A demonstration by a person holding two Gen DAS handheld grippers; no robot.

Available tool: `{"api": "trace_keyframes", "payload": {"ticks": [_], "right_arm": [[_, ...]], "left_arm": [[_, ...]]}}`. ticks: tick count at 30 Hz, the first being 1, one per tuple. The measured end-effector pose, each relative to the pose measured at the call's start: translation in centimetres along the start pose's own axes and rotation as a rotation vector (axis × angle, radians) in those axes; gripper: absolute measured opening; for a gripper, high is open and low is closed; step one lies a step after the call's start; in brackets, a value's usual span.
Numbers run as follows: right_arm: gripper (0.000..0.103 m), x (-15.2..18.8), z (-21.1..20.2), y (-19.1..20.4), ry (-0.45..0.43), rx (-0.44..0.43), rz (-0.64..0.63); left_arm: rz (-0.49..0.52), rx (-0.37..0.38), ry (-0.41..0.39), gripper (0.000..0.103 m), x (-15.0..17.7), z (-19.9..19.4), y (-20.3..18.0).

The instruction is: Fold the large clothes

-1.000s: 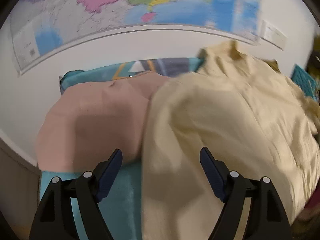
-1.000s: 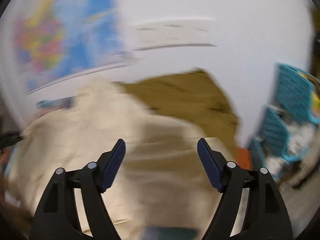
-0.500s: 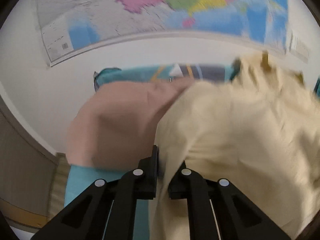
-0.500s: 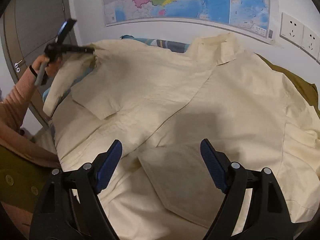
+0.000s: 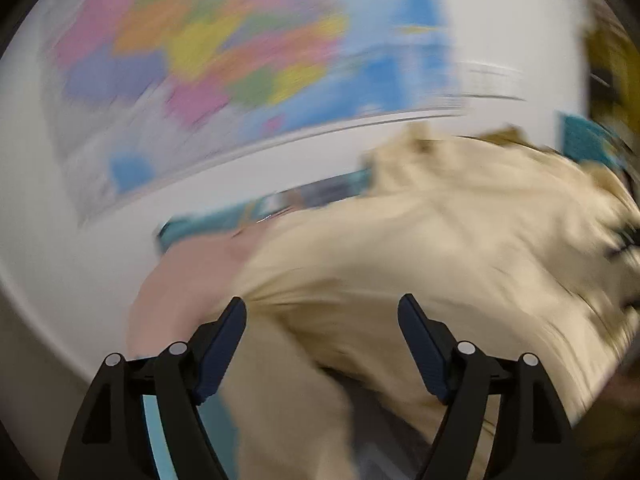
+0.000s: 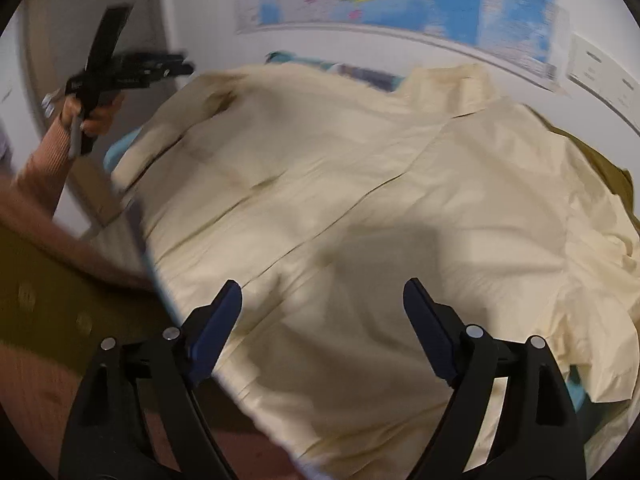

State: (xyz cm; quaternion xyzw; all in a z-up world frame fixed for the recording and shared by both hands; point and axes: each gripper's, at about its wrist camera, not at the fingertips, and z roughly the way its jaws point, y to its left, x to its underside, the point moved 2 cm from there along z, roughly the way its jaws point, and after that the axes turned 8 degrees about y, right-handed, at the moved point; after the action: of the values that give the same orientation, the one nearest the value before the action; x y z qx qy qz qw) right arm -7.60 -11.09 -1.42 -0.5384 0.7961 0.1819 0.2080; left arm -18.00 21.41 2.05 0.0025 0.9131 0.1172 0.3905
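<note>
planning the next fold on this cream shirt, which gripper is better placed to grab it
Right, probably. The right gripper hangs open directly over the cream shirt, which lies spread beneath it. The left gripper, also open, is raised off the shirt's left edge near the wall map, in a blurred view.

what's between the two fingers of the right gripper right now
Only the cream shirt, spread flat under the open right gripper; nothing is held between the fingers. The right wrist view shows it.
</note>
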Motion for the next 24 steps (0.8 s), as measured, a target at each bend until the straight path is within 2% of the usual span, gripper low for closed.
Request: {"api": "trace_keyframes", "payload": {"ticks": [1,5,6,7,8,9,11,13,16,18,21,23,24], "right_arm": [[0.083,0.5,0.1,0.9,0.017,-0.001,-0.036],[0.083,2.4,0.8,4.3,0.083,0.035,-0.2],[0.081,2.8,1.1,4.8,0.093,0.065,-0.232],[0.07,2.9,1.6,5.0,0.105,0.119,-0.246],[0.069,2.9,2.0,4.8,0.115,0.15,-0.243],[0.067,2.8,2.2,4.5,0.117,0.145,-0.22],[0.053,2.3,1.8,4.1,0.065,0.139,-0.185],[0.038,1.3,1.0,3.0,0.015,0.135,-0.118],[0.029,0.0,0.2,0.2,-0.064,0.138,0.021],[0.032,-0.6,0.8,-1.1,-0.065,0.157,0.065],[0.032,-0.6,3.2,-1.4,-0.006,0.161,0.052],[0.035,-0.3,3.6,-1.3,0.004,0.162,0.046],[0.04,-0.1,3.3,-1.0,-0.006,0.152,0.046]], "left_arm": [[0.055,0.086,-0.002,0.078,0.7,-0.6,-2.5],[0.224,0.287,0.012,0.078,3.1,-1.0,-9.6],[0.254,0.312,0.012,0.078,3.8,-1.2,-10.2],[0.288,0.344,0.009,0.078,4.3,-1.2,-11.4],[0.33,0.379,0.007,0.079,4.9,-1.3,-12.7],[0.369,0.375,0.011,0.079,5.4,-1.0,-13.7],[0.412,0.363,0.045,0.079,6.1,0.0,-14.8],[0.429,0.389,0.075,0.079,6.5,0.6,-15.5],[0.437,0.333,0.064,0.081,6.3,1.5,-15.7],[0.379,0.28,0.083,0.079,5.5,2.9,-14.8],[0.279,0.29,0.119,0.08,4.4,4.9,-13.2],[0.238,0.25,0.157,0.08,4.3,6.3,-12.6],[0.213,0.248,0.178,0.081,4.2,7.0,-12.3]]}}
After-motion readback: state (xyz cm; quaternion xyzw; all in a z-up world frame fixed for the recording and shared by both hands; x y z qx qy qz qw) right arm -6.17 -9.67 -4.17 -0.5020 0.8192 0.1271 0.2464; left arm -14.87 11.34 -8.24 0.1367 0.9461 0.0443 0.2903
